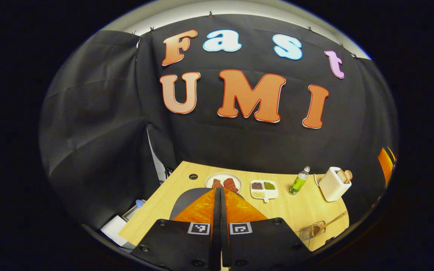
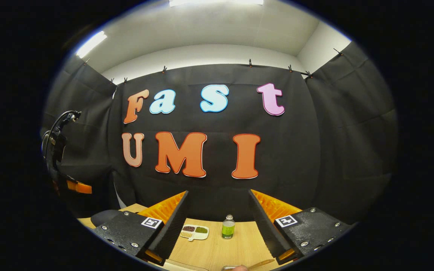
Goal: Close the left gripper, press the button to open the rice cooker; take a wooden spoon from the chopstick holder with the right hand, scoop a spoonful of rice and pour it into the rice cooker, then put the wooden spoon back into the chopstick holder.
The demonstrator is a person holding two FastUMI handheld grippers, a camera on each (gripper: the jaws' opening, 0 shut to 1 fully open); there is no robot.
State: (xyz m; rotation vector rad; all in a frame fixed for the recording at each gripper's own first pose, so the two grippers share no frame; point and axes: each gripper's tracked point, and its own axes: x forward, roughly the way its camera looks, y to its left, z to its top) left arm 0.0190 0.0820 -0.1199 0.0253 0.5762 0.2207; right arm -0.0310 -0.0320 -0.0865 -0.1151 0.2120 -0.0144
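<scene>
Wooden table against the black cloth wall, holding these items.

Left gripper: clenched, its two fingers pressed together with nothing between them, raised above the near left part of the table. A grey rounded shape lies just behind it, too hidden to name.

Right gripper: released, fingers well apart, grasping nothing, held above the table.

Plate with reddish pieces: far side, just beyond the left fingertips.

Divided dish of three grains: right of the plate; seen too between the right fingers.

Green bottle: upright, right of the dish.

White toaster with bread in its slots: far right.

Spoon: wooden, its handle sloping out of a wire holder at the near right edge.
</scene>
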